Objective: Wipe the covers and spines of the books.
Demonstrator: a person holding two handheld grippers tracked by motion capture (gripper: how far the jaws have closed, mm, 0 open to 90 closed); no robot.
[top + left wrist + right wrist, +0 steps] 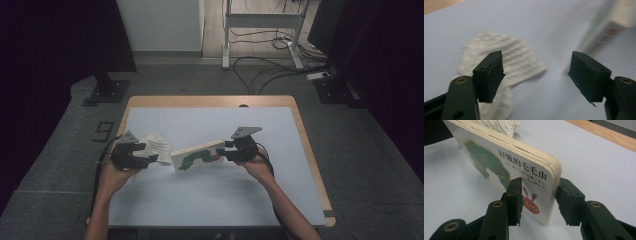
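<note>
Book: thick white board book with a green caterpillar cover (197,155), standing on edge on the pale blue table mat (210,200), mid-table.
Right gripper (537,201): jaws clamped on the book's cover and back at one end; its view shows the printed title.
Cloth: crumpled white waffle-textured cloth (506,60), just left of the book.
Left gripper (536,75): jaws apart, nothing between them, above the cloth.

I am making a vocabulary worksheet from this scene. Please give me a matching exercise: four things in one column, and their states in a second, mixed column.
1. board book
2. white cloth
3. left gripper
4. right gripper

a. jaws open, nothing between them
b. lies crumpled on the mat
c. jaws clamped on the book's edge
d. held on edge, cover showing a green caterpillar

Pairs: 1-d, 2-b, 3-a, 4-c
</note>
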